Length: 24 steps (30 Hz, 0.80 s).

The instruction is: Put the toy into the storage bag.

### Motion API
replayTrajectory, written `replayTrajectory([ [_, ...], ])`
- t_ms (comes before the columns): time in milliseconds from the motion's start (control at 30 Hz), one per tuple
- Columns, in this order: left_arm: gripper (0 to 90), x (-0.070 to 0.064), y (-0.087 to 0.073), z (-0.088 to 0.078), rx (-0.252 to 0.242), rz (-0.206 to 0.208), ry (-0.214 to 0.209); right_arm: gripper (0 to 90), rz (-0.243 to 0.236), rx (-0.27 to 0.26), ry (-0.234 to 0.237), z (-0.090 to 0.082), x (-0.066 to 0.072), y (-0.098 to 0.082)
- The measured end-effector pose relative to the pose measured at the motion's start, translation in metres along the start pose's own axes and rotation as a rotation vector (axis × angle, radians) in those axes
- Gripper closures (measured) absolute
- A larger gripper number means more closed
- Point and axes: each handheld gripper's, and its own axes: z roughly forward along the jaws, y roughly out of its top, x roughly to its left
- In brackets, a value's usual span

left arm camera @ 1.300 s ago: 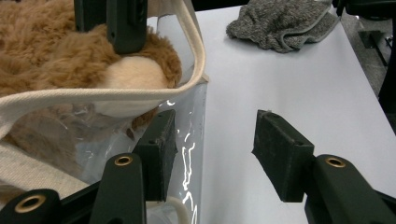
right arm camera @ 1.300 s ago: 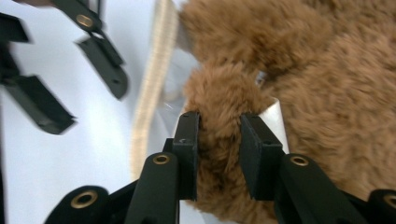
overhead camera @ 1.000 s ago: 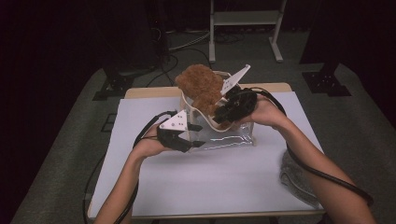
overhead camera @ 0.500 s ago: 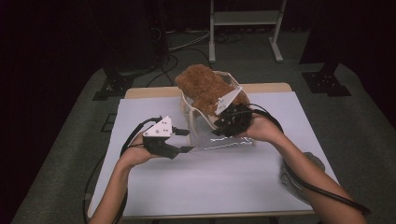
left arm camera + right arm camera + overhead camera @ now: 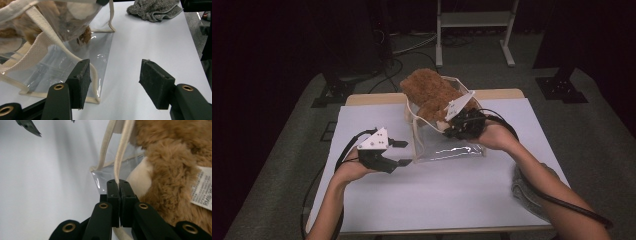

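1. While the right gripper (image 5: 451,126) has just pressed its fingers (image 5: 113,195) together on a cream strap (image 5: 121,157), it pinches that handle of the clear bag (image 5: 447,150).
2. Lying mid-desk (image 5: 437,200), the bag holds a brown plush toy (image 5: 429,92) at its far end.
3. Left of the bag, the left gripper (image 5: 404,152) has fingers (image 5: 81,80) spread, lately widening, nothing between them.
4. Near the right edge lies a grey cloth (image 5: 155,10).

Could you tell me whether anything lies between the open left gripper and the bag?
Nothing visible does. The left gripper stands open just beside the bag, with bare table between them; its near edge is unobstructed.
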Motion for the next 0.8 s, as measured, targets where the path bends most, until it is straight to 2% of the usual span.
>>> replayTrajectory([
  [33, 40.4, 0.0, -0.001, -0.001, -0.002, -0.001, 0.001, 87.9, 0.015, -0.007, 0.018, -0.002, -0.003, -0.001],
  [67, 40.1, 0.0, -0.001, -0.002, -0.003, -0.003, 0.002, 88.0, 0.036, -0.014, 0.062, -0.007, -0.008, -0.003],
  [200, 39.7, 0.0, -0.004, -0.003, -0.007, -0.018, 0.005, 88.1, 0.05, -0.013, 0.118, -0.013, -0.011, -0.006],
  [233, 39.5, 0.001, -0.005, -0.003, -0.005, -0.017, 0.005, 88.0, 0.071, -0.025, 0.167, -0.018, -0.013, -0.009],
  [267, 39.5, 0.001, -0.005, -0.003, -0.008, -0.019, 0.004, 88.0, 0.071, -0.025, 0.167, -0.018, -0.013, -0.009],
  [333, 39.2, 0.001, -0.006, -0.003, -0.009, -0.018, 0.004, 88.0, 0.067, -0.022, 0.207, -0.02, -0.014, -0.012],
  [500, 38.6, -0.001, -0.006, -0.003, -0.015, -0.019, 0.004, 86.4, 0.083, -0.006, 0.219, -0.012, -0.013, -0.012],
  [533, 38.5, -0.001, -0.006, -0.003, -0.015, -0.019, 0.004, 83.2, 0.075, 0.004, 0.225, -0.011, -0.012, -0.011],
  [567, 38.3, -0.002, -0.006, -0.003, -0.016, -0.018, 0.003, 74.0, 0.092, 0.0, 0.257, -0.011, -0.012, -0.009],
  [600, 38.3, -0.002, -0.006, -0.004, -0.016, -0.02, 0.004, 74.0, 0.092, 0.0, 0.257, -0.011, -0.012, -0.009],
  [633, 38.1, -0.002, -0.007, -0.004, -0.016, -0.021, 0.005, 70.4, 0.09, 0.001, 0.264, -0.012, -0.012, -0.008],
  [700, 38.0, -0.002, -0.008, -0.005, -0.019, -0.025, 0.005, 66.6, 0.086, -0.023, 0.27, -0.017, -0.011, -0.004],
  [733, 37.8, -0.002, -0.009, -0.005, -0.018, -0.023, 0.006, 65.1, 0.08, -0.055, 0.255, -0.023, -0.011, 0.001],
  [767, 37.8, -0.003, -0.01, -0.006, -0.019, -0.022, 0.005, 65.1, 0.08, -0.055, 0.255, -0.023, -0.011, 0.001],
  [800, 37.8, -0.003, -0.011, -0.006, -0.023, -0.028, 0.006, 65.1, 0.075, -0.068, 0.234, -0.025, -0.011, 0.003],
])
